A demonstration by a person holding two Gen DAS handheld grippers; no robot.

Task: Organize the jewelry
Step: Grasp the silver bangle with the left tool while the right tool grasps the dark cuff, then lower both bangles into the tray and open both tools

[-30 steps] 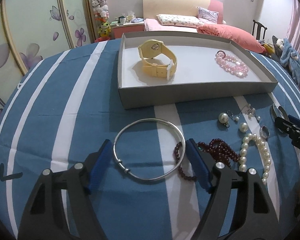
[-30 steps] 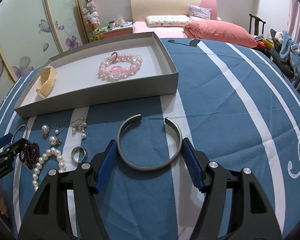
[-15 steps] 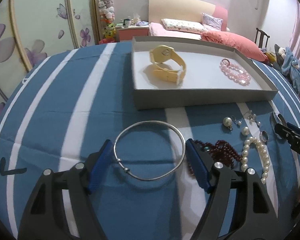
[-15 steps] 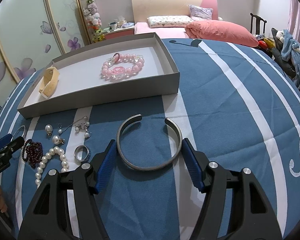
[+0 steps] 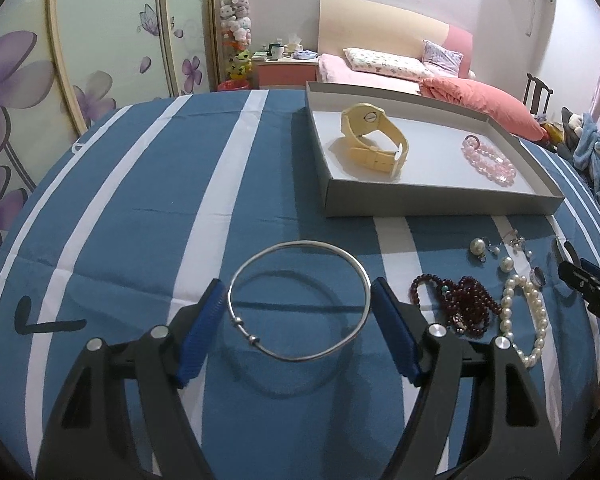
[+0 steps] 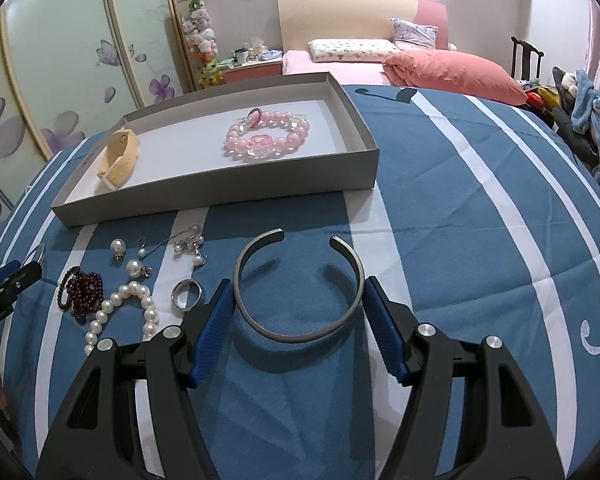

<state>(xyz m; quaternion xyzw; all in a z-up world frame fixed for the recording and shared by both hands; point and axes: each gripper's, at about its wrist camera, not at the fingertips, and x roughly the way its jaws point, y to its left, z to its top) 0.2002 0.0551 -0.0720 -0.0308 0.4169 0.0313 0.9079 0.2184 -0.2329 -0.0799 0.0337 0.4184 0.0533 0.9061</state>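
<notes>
Left gripper (image 5: pixel 298 318): grasping the thin bangle (image 5: pixel 299 301), lifted.
Right gripper (image 6: pixel 298 314): grasping the cuff (image 6: pixel 298 286), lifted.

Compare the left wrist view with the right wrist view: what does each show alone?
Left only: the whole thin silver bangle gripped by the left gripper. Right only: the whole open cuff gripped by the right gripper. Both: the grey tray holding the yellow watch and pink bead bracelet, plus pearls, dark red beads and a ring on the striped cloth.
</notes>
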